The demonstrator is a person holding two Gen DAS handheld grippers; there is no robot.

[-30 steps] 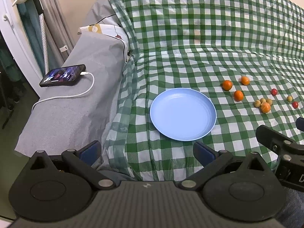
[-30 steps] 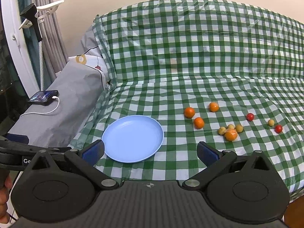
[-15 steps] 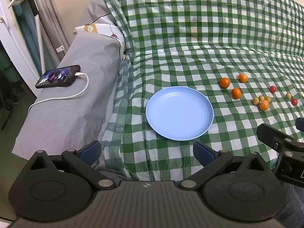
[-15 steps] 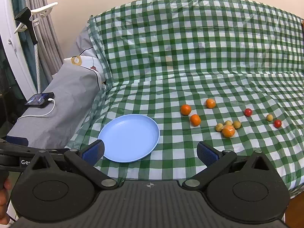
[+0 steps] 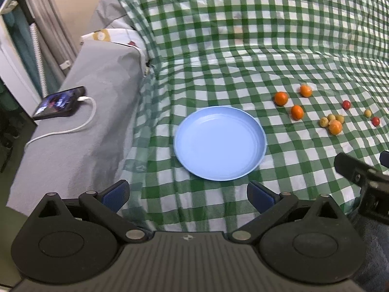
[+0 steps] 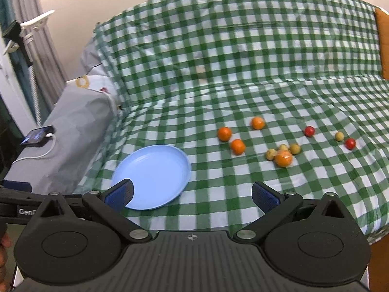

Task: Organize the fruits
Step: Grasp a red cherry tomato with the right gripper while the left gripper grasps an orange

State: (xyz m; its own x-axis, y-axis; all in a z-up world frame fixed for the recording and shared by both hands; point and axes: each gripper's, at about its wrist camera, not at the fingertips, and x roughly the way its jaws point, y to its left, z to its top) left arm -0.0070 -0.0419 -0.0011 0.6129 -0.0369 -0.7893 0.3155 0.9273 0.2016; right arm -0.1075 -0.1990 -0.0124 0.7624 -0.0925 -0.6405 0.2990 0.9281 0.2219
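An empty light blue plate (image 5: 220,143) (image 6: 153,175) lies on the green checked cloth (image 5: 243,48). To its right are scattered small fruits: several orange ones (image 5: 297,112) (image 6: 237,146), several yellow-green ones (image 5: 324,122) (image 6: 295,148), and two or three red ones (image 5: 346,104) (image 6: 309,131). My left gripper (image 5: 187,196) hangs open in front of the plate, holding nothing. My right gripper (image 6: 192,194) is open and empty too, near the plate's right front edge; its body shows at the right of the left wrist view (image 5: 359,172).
A grey-covered armrest (image 5: 73,126) on the left carries a phone (image 5: 60,102) (image 6: 36,137) with a white charging cable (image 5: 73,126). A curtain and a stand are at far left. The checked cloth runs up the backrest. A hand shows at the lower left edge (image 6: 3,245).
Both cameras have moved in closer and a little to the right; the plate and fruits appear larger. The fruits and plate have not moved. Both grippers stay open.
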